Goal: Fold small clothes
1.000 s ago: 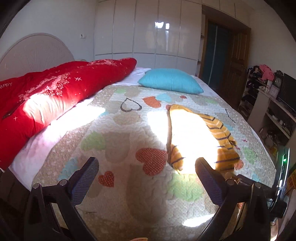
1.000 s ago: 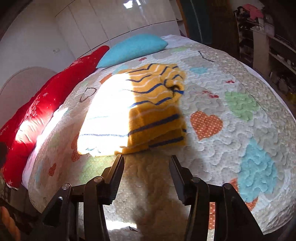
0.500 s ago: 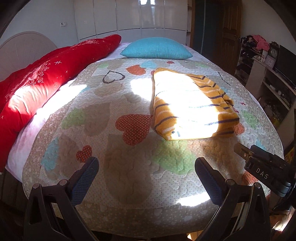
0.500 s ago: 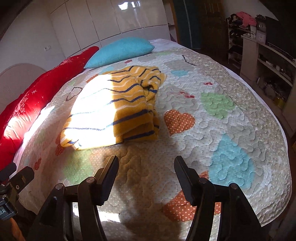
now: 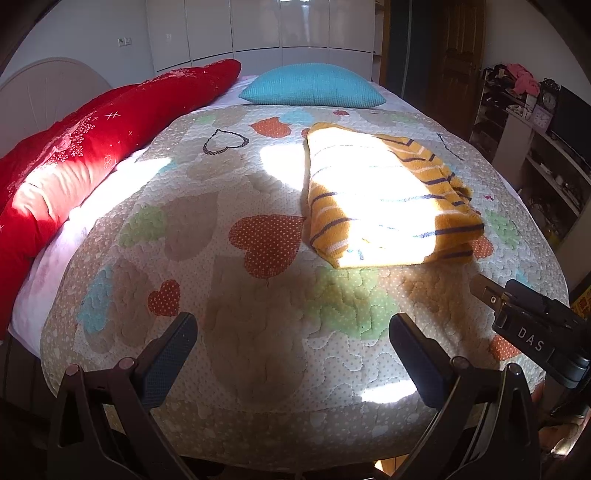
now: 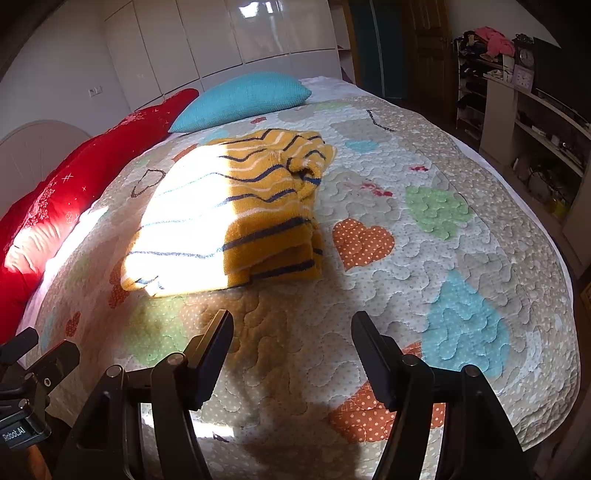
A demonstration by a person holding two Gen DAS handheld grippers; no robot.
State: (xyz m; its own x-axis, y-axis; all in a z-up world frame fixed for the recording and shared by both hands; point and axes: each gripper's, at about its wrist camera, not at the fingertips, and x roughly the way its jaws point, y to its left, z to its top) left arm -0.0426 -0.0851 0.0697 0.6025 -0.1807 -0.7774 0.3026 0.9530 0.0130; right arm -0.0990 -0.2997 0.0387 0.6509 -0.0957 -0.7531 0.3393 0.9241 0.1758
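A yellow sweater with dark and white stripes (image 5: 388,199) lies folded into a rectangle on the heart-patterned quilt (image 5: 258,295), partly in bright sunlight. It also shows in the right wrist view (image 6: 236,214). My left gripper (image 5: 291,347) is open and empty over the foot of the bed, well short of the sweater. My right gripper (image 6: 291,339) is open and empty, near the bed's foot, below the sweater. The right gripper's body shows at the right edge of the left wrist view (image 5: 532,332).
A red duvet (image 5: 74,162) lies along the left side of the bed. A turquoise pillow (image 5: 314,86) sits at the head. Shelves with clutter (image 5: 546,155) stand to the right. White wardrobes (image 5: 258,29) line the far wall.
Both grippers have pulled back from the sweater toward the foot of the bed. The sweater stays folded in place. The right gripper's jaws have opened wider.
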